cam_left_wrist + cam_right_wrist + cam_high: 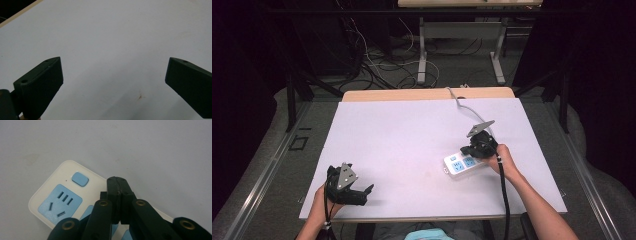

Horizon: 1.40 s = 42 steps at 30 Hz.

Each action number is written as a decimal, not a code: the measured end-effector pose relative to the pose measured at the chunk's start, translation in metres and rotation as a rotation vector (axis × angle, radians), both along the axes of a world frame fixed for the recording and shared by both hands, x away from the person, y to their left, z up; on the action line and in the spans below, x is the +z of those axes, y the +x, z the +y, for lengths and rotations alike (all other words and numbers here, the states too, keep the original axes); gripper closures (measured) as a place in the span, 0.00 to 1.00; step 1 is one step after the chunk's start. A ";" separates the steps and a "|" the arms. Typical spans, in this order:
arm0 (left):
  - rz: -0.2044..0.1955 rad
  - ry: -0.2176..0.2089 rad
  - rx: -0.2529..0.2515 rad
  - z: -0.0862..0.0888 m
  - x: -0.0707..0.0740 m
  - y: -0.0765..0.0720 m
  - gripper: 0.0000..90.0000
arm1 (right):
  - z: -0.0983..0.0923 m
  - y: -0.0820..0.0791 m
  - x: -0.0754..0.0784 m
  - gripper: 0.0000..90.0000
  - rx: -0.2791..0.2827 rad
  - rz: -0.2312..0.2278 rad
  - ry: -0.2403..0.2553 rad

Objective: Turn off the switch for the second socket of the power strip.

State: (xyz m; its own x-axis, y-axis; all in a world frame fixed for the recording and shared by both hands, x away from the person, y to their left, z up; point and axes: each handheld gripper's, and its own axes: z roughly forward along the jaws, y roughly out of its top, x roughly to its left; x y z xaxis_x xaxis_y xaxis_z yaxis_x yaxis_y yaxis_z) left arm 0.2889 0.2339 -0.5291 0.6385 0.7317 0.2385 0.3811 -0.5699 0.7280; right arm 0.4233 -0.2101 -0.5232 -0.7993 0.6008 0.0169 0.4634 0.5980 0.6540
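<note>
While one power strip [460, 163] lies on table [402, 135], right tool [117, 182] pressed together over it, left tool [113, 75] spread

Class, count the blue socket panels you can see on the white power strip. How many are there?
2 in the high view: one near the power strip free end, one beside it toward the right tongs. The right tongs cover the rest, so more may be hidden.

Looks like a lab or test rig room, not a home: a white-topped table [412, 145] fenced in by a dark metal frame [292, 95], black curtains [242, 75] around it, and cables [382, 65] tangled all over the grey floor [457, 65] behind.
</note>
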 end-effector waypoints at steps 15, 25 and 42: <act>0.000 0.023 -0.007 -0.003 0.000 0.000 0.01 | 0.000 -0.003 -0.003 1.00 0.012 -0.046 -0.001; -0.004 0.019 -0.007 -0.003 0.000 0.000 0.01 | 0.000 -0.003 -0.003 1.00 0.005 -0.044 0.001; -0.002 0.017 -0.009 -0.003 0.000 0.000 0.01 | 0.003 -0.007 -0.004 1.00 -0.033 -0.053 0.008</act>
